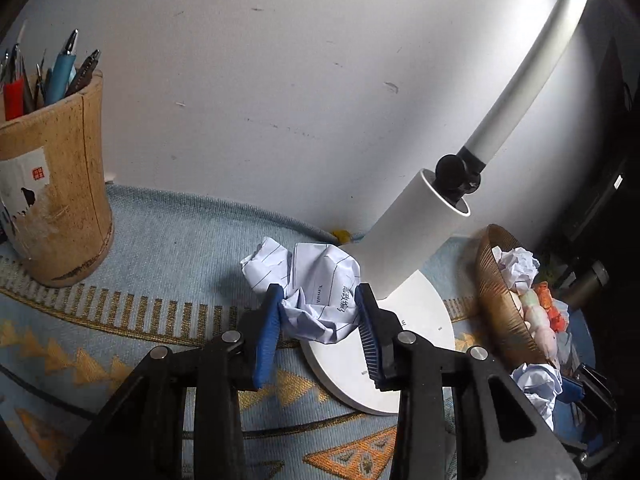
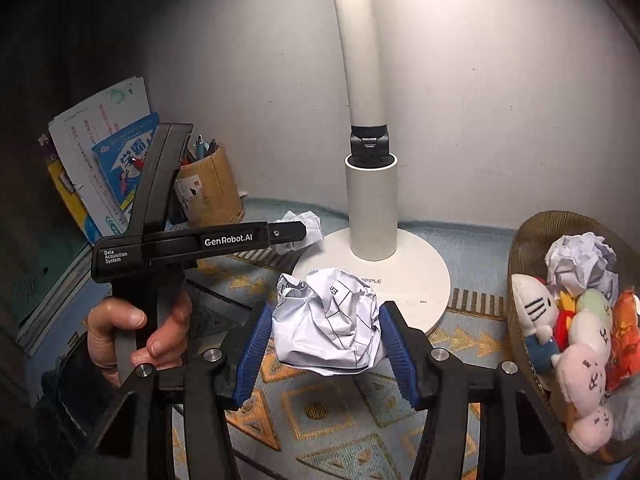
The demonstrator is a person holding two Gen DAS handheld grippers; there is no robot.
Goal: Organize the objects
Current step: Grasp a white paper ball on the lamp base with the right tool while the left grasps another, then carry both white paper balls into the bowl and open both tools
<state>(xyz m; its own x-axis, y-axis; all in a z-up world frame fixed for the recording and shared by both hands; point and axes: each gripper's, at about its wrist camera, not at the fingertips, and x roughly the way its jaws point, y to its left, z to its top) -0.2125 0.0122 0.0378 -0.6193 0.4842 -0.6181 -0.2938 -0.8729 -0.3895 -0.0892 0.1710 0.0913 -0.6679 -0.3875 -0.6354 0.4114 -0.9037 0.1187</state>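
Observation:
My left gripper (image 1: 318, 300) is shut on a crumpled ball of lined paper (image 1: 316, 284) beside the white lamp base (image 1: 384, 360). It also shows in the right wrist view (image 2: 294, 236), gripping that paper ball (image 2: 306, 226) at the back left. My right gripper (image 2: 326, 322) is shut on a second crumpled paper ball (image 2: 326, 324), held just above the patterned mat in front of the lamp base (image 2: 400, 276). The right gripper with its paper (image 1: 538, 386) shows at the lower right of the left wrist view.
A brown woven basket (image 2: 532, 240) at the right holds a paper ball (image 2: 580, 264) and several plush toys. A bamboo pen holder (image 1: 60, 200) full of pens stands at the left. Books (image 2: 100, 160) lean against the wall. The white lamp post (image 2: 370, 200) rises at the centre.

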